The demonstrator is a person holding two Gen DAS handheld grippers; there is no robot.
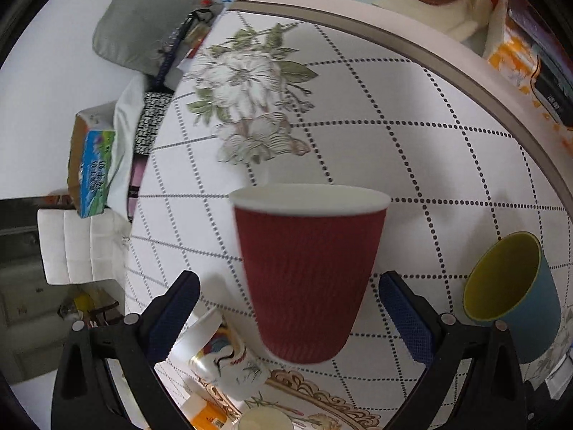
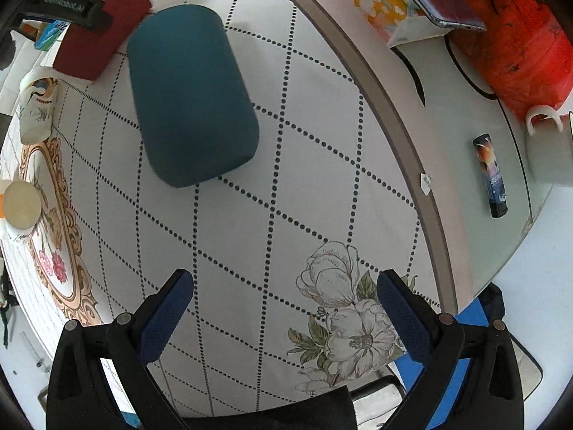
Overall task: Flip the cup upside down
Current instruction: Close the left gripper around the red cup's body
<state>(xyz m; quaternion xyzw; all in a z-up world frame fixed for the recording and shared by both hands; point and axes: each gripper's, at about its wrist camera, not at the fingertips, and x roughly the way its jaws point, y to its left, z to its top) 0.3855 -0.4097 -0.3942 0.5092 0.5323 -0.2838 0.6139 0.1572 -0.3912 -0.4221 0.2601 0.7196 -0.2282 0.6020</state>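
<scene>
Showing yellow inside of teal cup [image 1: 512, 297]: left view only; right shows outside.

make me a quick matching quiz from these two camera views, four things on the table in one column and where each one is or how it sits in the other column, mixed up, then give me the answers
Things:
1. red ripple cup
2. teal cup
3. white mug
4. printed paper cup

Descriptions:
A. lying on its side on the cloth, yellow inside
B. on the bare tabletop beyond the cloth's border, handle showing
C. mouth up, between the open jaws of the left gripper
D. tipped over beside the red cup, bird drawing on it

Pairs: 1-C, 2-A, 3-B, 4-D
</scene>
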